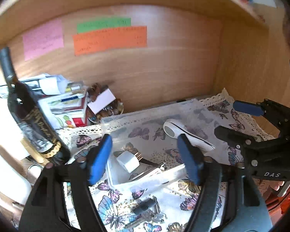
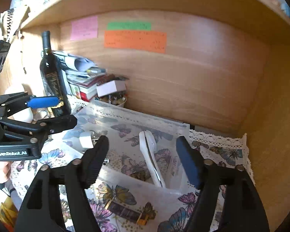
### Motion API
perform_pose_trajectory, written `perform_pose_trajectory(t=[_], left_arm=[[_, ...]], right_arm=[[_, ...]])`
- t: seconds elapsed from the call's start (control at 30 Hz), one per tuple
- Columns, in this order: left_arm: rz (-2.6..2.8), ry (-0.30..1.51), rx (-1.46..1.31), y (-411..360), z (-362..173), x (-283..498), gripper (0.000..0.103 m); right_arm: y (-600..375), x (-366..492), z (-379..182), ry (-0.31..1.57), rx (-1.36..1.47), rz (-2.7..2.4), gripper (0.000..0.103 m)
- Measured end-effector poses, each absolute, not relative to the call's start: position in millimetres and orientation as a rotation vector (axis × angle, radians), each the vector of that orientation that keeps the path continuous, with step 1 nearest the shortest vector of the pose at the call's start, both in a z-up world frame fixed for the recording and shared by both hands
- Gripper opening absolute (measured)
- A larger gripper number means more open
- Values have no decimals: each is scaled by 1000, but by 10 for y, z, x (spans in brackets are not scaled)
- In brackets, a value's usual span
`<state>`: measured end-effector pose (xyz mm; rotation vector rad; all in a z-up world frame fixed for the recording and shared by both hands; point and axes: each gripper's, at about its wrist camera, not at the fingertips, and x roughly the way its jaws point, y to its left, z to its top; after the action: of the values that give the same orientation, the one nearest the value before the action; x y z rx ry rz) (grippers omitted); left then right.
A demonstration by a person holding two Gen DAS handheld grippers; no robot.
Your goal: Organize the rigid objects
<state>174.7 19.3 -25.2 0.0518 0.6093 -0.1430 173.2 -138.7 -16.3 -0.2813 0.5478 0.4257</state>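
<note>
Left wrist view alone shows a dark bunch of keys [image 1: 145, 210] on the cloth in front of the clear plastic tray [image 1: 114, 121], and a white plug adapter [image 1: 128, 161] with metal prongs lying inside the tray's near left corner beside a small metal tool [image 1: 150, 169]. Right wrist view alone shows a flat dark bar with gold ends [image 2: 125, 211] on the cloth outside the tray's near wall. A long white handheld device [image 2: 151, 158] lies in the tray, seen in both. Left gripper [image 1: 145, 154]: fingers spread, nothing between the pads. Right gripper [image 2: 143, 160]: fingers spread, empty, above the tray. The tray sits on a butterfly-print cloth with lace edging [image 2: 222, 150] inside a wooden shelf compartment [image 2: 203, 77]. A dark wine bottle [image 2: 52, 77] and stacked books and papers [image 2: 85, 77] stand at the left; pink, green and orange paper notes [image 2: 135, 40] on the back panel.
</note>
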Motion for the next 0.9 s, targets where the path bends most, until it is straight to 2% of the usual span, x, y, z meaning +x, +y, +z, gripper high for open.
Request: perform_pose_trajectory(t=[0.07, 0.13, 0.23, 0.4, 0.83, 0.9], left_arm=[[-134, 587, 58, 214, -211, 1606, 87], [-124, 574, 71, 219, -197, 1488, 92], [-118, 571, 83, 226, -216, 1349, 100], [-115, 615, 95, 312, -380, 1152, 101], [-126, 895, 38, 544, -1299, 1195, 101], [-132, 904, 38, 536, -1330, 1253, 96]], right_arm=[[-1397, 1629, -137, 532, -282, 424, 79], [-1413, 1529, -136, 517, -282, 423, 85], [-1422, 1398, -170, 511, -294, 410, 89], [-1423, 1258, -322, 530, -323, 394, 94], [-1539, 1259, -1070, 770, -337, 386, 94], [-1567, 1312, -1116, 799, -322, 388, 94]])
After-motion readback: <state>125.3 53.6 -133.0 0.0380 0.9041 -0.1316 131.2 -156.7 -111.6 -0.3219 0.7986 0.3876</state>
